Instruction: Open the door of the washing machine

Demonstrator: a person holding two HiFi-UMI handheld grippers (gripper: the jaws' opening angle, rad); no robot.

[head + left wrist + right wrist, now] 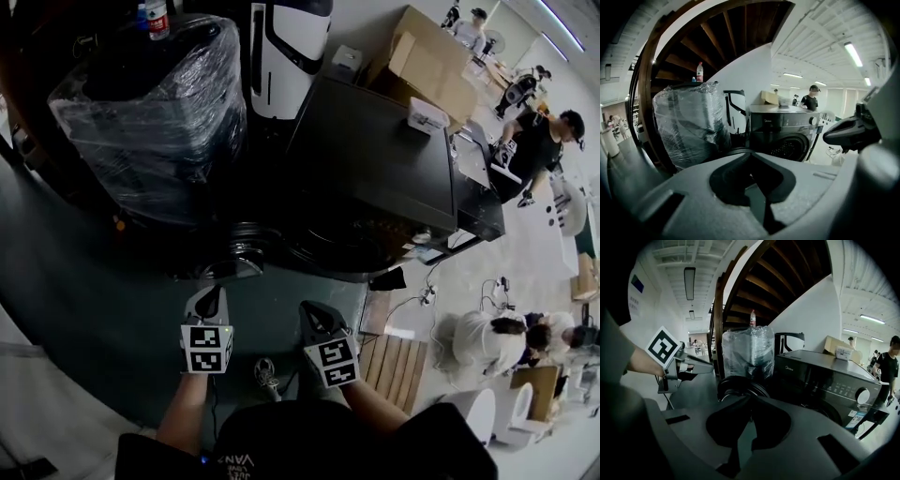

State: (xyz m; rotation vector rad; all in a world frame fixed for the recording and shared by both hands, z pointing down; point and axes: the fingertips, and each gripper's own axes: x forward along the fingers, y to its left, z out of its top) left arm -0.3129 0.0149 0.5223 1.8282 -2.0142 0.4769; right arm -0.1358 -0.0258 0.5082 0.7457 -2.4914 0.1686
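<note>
Washing machine point(375, 159): dark front-loader at centre of the head view. Its round door point(740, 384) appears already swung out leftward, leaving the perforated drum point(787, 146) exposed. Left gripper point(210, 302) and right gripper point(312, 317): lower centre, jaws pressed together and empty, well apart from the door; the opening looks done.

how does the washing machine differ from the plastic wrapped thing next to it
The wrapped thing is covered in clear film; the washing machine is bare. The wrapped thing looks taller than the washing machine. A bottle stands on the wrapped thing; a small white box sits on the washing machine. Both are dark, bulky and stand on the floor.
</note>
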